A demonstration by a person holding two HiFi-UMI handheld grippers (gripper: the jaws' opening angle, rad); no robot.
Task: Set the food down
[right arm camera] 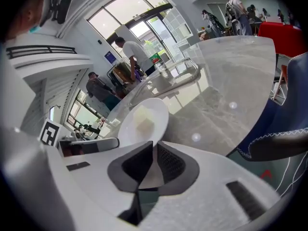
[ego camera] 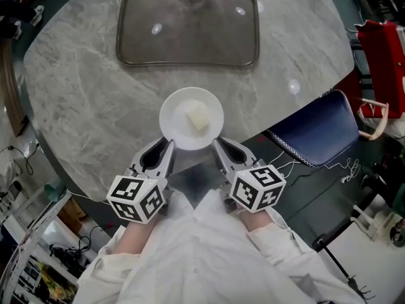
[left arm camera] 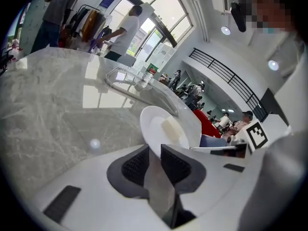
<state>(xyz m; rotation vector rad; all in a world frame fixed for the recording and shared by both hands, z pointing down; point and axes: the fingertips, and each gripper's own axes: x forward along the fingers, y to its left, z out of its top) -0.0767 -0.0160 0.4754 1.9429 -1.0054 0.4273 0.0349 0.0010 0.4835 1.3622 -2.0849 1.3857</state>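
A small white plate (ego camera: 183,135) carries a pale cube of food (ego camera: 197,116) near the front edge of the round marble table (ego camera: 82,106). My left gripper (ego camera: 168,145) is shut on the plate's near left rim, and my right gripper (ego camera: 218,144) is shut on its near right rim. In the left gripper view the plate (left arm camera: 155,126) and food (left arm camera: 171,128) stand just beyond the left gripper (left arm camera: 154,154). The right gripper view shows the plate (right arm camera: 156,110) and food (right arm camera: 142,120) past the right gripper (right arm camera: 154,150). Whether the plate rests on the table cannot be told.
A grey rounded tray (ego camera: 188,24) lies at the table's far side. A blue chair (ego camera: 316,128) stands at the right by the table's edge, with a red object (ego camera: 383,65) beyond it. People stand in the background (right arm camera: 129,57).
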